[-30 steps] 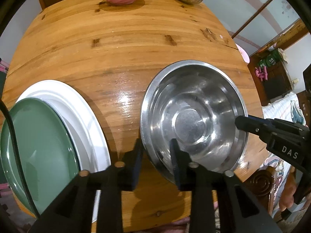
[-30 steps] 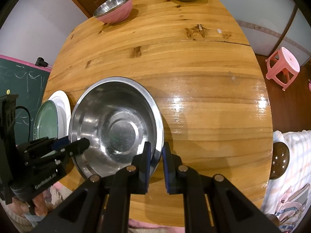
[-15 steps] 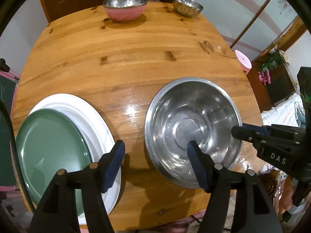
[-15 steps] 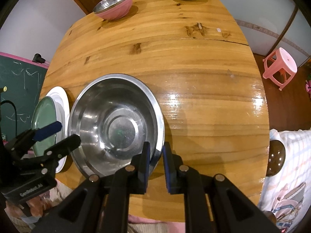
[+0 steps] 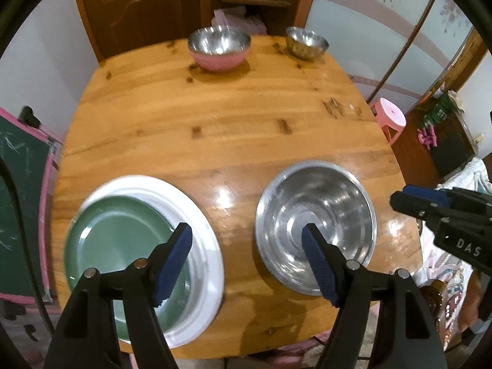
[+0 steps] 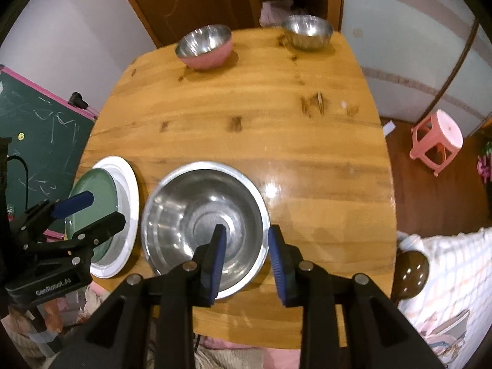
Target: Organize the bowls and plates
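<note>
The left gripper (image 5: 247, 240) gapes wide above the round wooden table (image 5: 221, 129); the right gripper (image 6: 247, 240) hangs partly parted, empty. The large stainless steel bowl (image 6: 204, 221) sits beside a green plate (image 5: 120, 246) stacked on a white plate (image 5: 200, 215).

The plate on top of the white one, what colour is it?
Green. The plate lies on the white plate, shown best in the left wrist view.

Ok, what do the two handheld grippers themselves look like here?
Both are black plastic with silver pivot pins and ribbed blue pads lining the jaws. The right gripper body carries white "DAS" lettering; the left gripper reads "GenRobot.AI", and a black cable trails beside it.
</note>
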Demonstrator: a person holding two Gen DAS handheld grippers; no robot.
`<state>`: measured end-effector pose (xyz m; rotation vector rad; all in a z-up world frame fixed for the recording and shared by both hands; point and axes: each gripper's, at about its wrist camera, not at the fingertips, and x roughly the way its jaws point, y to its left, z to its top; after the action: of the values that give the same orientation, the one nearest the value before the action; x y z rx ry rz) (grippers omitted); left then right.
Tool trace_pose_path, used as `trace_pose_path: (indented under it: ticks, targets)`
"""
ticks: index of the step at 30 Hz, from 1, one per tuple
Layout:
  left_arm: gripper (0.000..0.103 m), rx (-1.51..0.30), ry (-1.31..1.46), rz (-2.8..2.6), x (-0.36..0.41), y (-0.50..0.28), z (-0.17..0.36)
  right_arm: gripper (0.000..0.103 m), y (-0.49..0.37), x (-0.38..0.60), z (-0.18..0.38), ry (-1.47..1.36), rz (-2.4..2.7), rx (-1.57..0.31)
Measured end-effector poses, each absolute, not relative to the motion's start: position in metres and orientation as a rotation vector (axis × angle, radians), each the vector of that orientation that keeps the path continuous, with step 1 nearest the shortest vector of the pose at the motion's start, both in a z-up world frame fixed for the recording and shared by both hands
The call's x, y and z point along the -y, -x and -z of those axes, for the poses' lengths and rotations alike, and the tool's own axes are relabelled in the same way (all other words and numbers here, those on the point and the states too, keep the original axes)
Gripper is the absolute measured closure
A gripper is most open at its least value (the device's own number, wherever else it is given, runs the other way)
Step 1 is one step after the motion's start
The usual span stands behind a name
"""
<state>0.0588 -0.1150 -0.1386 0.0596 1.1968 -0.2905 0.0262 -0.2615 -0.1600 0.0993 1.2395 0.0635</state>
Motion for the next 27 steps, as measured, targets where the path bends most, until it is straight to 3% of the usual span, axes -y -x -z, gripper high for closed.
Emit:
trace_pose_path:
  ticks: [8,12,15,20,27]
  targets:
    - [0.03,-1.072,-0.111,0.249,0.102,-0.076,0.079,0.075,-0.042,0.257,0.104,-0.036,-0.069,-1.122]
    - [0.022,-0.973,-0.13,0.232,0.099,-0.091,0.038,0.075,-0.05,0.256,0.068,0.027,-0.048,-1.042]
    - [0.022,-0.913,-0.159,0.223,0.1,-0.099,0.014,0.075,-0.059,0.254,0.039,0.068,-0.039,-0.974]
    - [0.019,-0.84,-0.194,0.196,0.102,-0.122,-0.019,0.062,-0.078,0.256,0.005,0.086,-0.038,-0.906]
    - [0.014,-0.783,-0.159,0.183,0.109,-0.167,-0.048,0.062,-0.12,0.264,-0.031,0.117,0.003,-0.847]
